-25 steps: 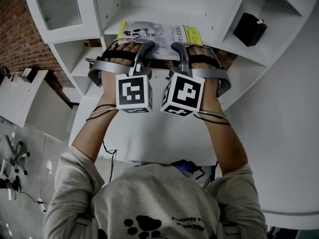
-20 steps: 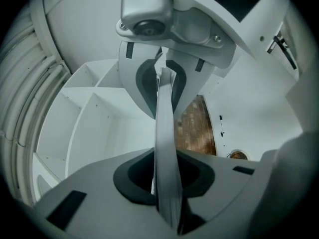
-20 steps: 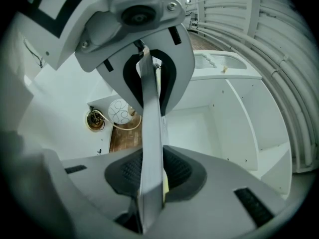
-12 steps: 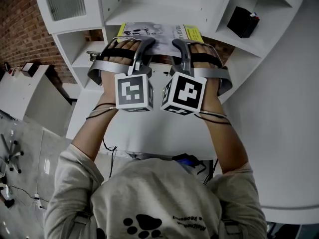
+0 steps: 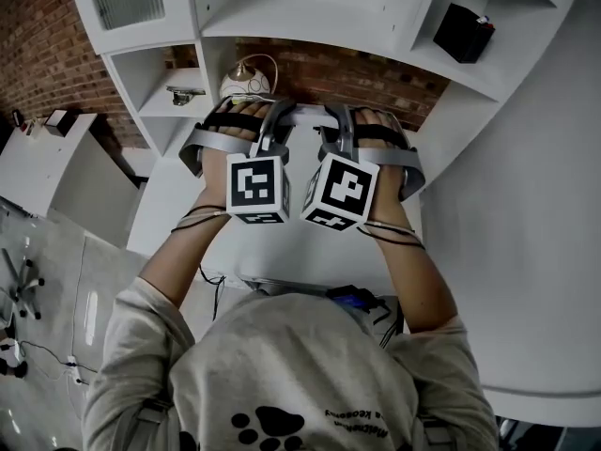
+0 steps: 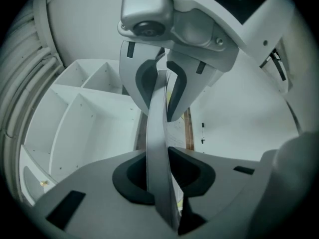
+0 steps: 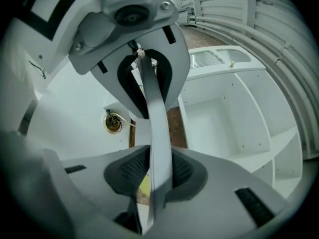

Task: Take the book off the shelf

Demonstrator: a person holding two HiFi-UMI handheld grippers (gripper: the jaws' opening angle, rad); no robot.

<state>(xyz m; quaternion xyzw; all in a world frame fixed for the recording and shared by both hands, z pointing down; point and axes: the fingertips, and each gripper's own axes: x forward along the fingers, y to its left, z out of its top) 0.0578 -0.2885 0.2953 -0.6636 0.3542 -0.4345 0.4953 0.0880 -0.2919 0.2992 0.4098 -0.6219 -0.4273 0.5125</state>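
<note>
The book [image 6: 158,133] shows edge-on as a thin grey slab running between both pairs of jaws; in the right gripper view the book [image 7: 157,128] has a yellow corner low down. My left gripper [image 6: 162,138] and right gripper [image 7: 158,139] each have their pads on its two faces, and both pairs of jaws are opening slightly. In the head view the left gripper [image 5: 272,113] and right gripper [image 5: 336,113] sit side by side in front of the white shelf unit [image 5: 310,17]. The hands and marker cubes hide the book there.
A black box [image 5: 465,31] sits in a right-hand shelf compartment. A round brass-coloured object with a cord [image 5: 246,81] lies on a lower shelf, and a small metal piece [image 5: 183,92] sits to its left. A brick wall [image 5: 376,73] shows behind. A white curved surface [image 5: 526,205] fills the right.
The book no longer lies flat on the shelf board. Both grippers have drawn back towards me with it, and the brick wall and round object now show where it lay.
</note>
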